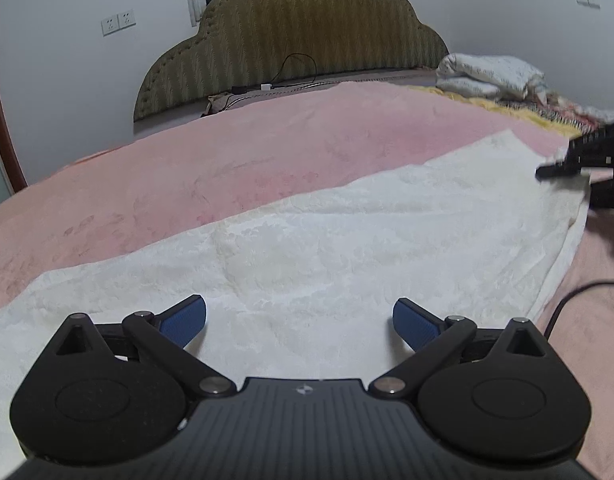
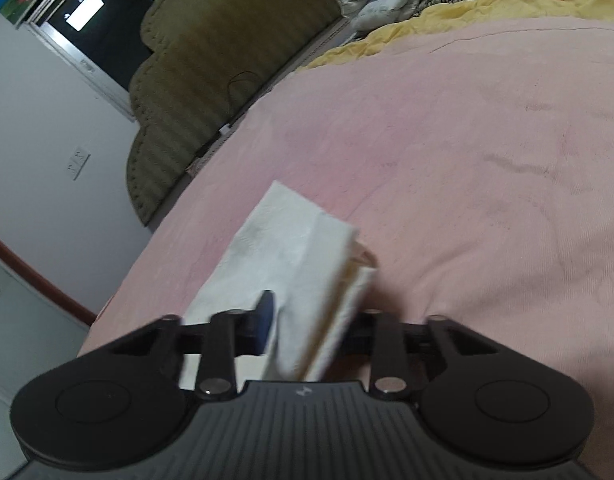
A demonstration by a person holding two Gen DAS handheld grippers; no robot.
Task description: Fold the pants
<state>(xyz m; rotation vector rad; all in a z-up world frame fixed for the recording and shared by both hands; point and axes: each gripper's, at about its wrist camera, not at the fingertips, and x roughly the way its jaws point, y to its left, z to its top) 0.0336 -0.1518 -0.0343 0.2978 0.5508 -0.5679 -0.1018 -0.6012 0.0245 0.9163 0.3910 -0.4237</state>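
Behind pants (image 1: 307,240) — quilt (image 1: 489,74), headboard (image 1: 291,36)

The left wrist camera sits just behind the left claw (image 1: 299,322), close above the white pants (image 1: 307,248), looking along its fingers and slightly down across the pink bed cover (image 1: 227,148) toward the green headboard (image 1: 291,36). The right wrist camera sits behind the right claw (image 2: 307,320), rolled sideways, facing the same way. Both views share the cover, headboard, pants and far bundle of bedding (image 1: 487,74).
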